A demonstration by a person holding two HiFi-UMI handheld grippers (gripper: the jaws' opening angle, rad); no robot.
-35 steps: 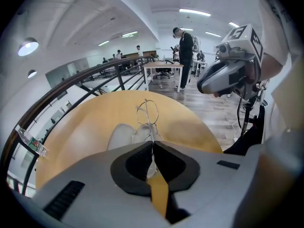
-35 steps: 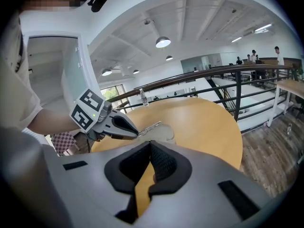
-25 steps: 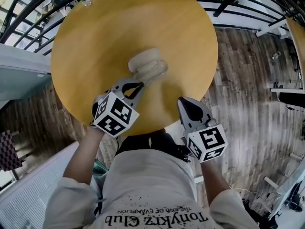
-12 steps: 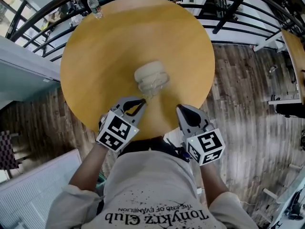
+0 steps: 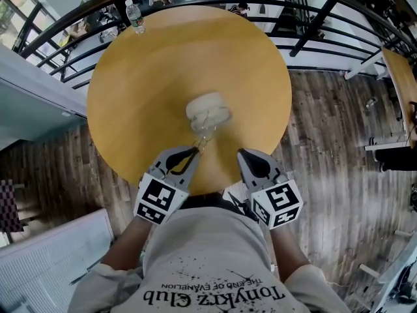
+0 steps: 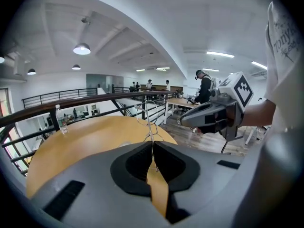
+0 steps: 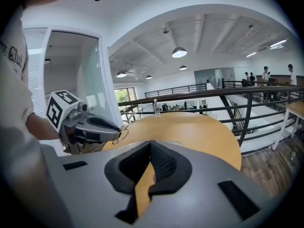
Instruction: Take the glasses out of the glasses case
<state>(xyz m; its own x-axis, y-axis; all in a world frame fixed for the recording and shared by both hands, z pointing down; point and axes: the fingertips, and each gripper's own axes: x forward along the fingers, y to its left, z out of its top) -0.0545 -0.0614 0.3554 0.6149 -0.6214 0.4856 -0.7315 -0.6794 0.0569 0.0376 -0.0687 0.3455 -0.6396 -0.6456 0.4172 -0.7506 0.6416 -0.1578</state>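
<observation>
1. Pinching the thin wire glasses [image 6: 152, 133] between its closed jaws, the left gripper [image 5: 193, 151] holds them upright at its tips.
2. The glasses case [image 5: 208, 111] lies on the round table [image 5: 130, 96], just beyond the glasses.
3. The right gripper [image 5: 242, 154], pressed together on nothing, hovers beside the left one.
4. A water bottle [image 5: 135, 15] stands far ahead of both.

Printed on white shirt [image 5: 208, 266], just behind left gripper [image 5: 193, 150] and right gripper [image 5: 242, 154]: "Tonykrz Club", seen upside down. Smaller line beside it too small to read with certainty.
</observation>
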